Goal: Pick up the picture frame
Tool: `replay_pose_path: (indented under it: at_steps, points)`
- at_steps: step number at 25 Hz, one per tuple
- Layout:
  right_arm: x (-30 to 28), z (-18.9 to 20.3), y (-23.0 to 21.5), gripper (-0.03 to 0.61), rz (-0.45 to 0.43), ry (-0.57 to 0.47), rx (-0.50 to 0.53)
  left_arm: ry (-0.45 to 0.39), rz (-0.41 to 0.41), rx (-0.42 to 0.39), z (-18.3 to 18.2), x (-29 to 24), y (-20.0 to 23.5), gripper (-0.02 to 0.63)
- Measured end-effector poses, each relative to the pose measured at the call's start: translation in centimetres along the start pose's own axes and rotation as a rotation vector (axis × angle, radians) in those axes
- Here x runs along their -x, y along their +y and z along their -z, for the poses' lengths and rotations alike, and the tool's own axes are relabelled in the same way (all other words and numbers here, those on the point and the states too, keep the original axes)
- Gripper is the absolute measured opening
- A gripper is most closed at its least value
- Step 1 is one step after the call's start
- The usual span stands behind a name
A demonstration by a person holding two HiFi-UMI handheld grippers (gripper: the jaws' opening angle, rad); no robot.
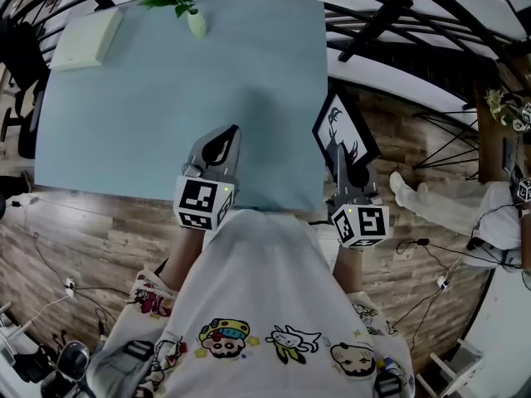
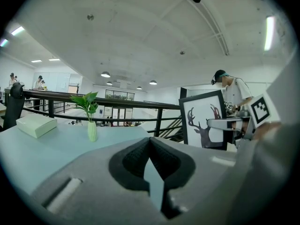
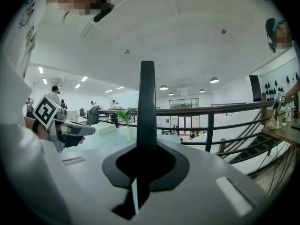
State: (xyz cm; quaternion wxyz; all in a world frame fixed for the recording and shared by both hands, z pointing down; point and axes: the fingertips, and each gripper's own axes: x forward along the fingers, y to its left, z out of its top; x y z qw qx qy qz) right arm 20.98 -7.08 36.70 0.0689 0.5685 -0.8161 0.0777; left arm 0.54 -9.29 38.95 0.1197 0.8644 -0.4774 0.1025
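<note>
Head view, steeply down onto a pale blue table [image 1: 166, 98] over a wood-plank floor [image 1: 83, 235]. Off the table's right edge, above the floor: picture frame [image 1: 344, 129], black border, white sheet with a dark deer silhouette, tilted, just beside the table edge and clear of the tabletop. Pinched at its lower part by right gripper [image 1: 338, 154], jaws clenched on the frame edge, nearly together. In right gripper view, same frame [image 3: 147, 107] edge-on, a thin black bar rising straight up from between the pads. Left gripper [image 1: 227, 133] over the near part of the tabletop, jaws pressed together, nothing between them. In left gripper view, pads meeting at the tips, only blue tabletop showing through the small gap below. Also in left gripper view: deer picture [image 2: 204, 121] upright at right, one grey jaw of the other gripper across its lower half. Marker cubes [image 1: 203, 204] at the back of both grippers, close to a white shirt [image 1: 265, 305] with cartoon prints at the bottom of head view. At the table's far side, green plant [image 1: 187, 2] in a small pale vase, and at the far left corner a pale green box [image 1: 87, 40]. Black railing [image 2: 117, 102] beyond the table. Second person [image 2: 230, 90] in a cap behind the frame.
</note>
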Motion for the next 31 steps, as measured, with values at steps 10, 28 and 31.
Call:
replay_pose_path:
  at_steps: [10, 28, 31]
  points:
    - [-0.30, 0.44, 0.07, 0.021, -0.013, 0.018, -0.016, 0.004, -0.004, 0.003, 0.16, -0.12, 0.17, -0.002]
    - [0.00, 0.83, 0.43, 0.021, 0.006, 0.028, -0.016, 0.009, 0.007, -0.005, 0.49, -0.13, 0.61, -0.002]
    - [0.04, 0.89, 0.49, 0.021, 0.009, 0.028, -0.016, 0.009, 0.008, 0.003, 0.59, -0.05, 0.66, -0.002]
